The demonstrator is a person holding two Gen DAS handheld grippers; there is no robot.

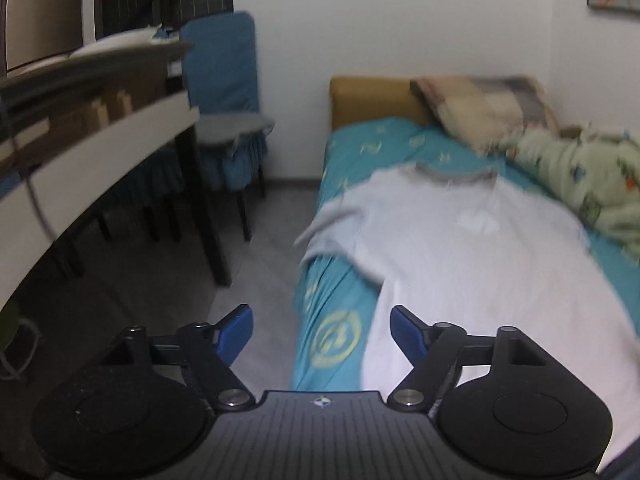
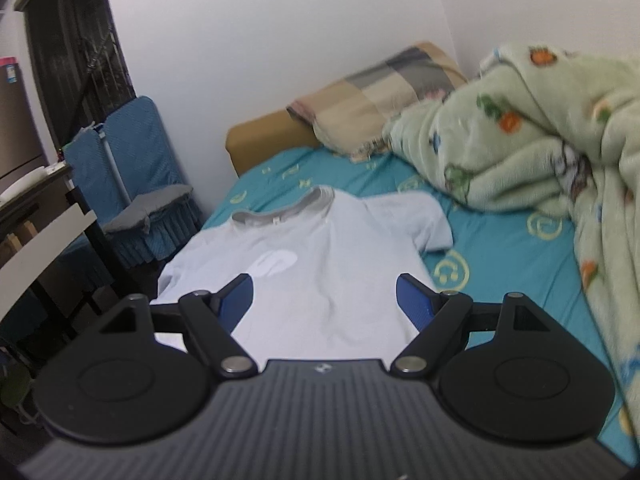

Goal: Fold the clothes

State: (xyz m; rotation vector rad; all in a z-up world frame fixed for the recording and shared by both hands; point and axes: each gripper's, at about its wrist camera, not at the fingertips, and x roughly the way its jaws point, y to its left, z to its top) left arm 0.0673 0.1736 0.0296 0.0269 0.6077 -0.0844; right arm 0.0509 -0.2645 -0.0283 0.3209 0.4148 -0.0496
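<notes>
A pale blue-white T-shirt (image 1: 472, 256) with a grey collar lies spread flat, front up, on the teal bed sheet (image 1: 336, 332). Its left sleeve (image 1: 332, 224) hangs over the bed's left edge. My left gripper (image 1: 322, 326) is open and empty, above the bed's left edge near the shirt's lower left hem. In the right wrist view the shirt (image 2: 320, 280) lies straight ahead, its right sleeve (image 2: 420, 216) flat on the sheet (image 2: 520, 264). My right gripper (image 2: 324, 300) is open and empty, above the shirt's lower part.
A green fleece blanket (image 2: 540, 140) is heaped along the bed's right side, with a patchwork pillow (image 2: 380, 92) at the head. A blue-covered chair (image 1: 228, 92) and a desk (image 1: 100, 148) stand on the floor (image 1: 256, 264) left of the bed.
</notes>
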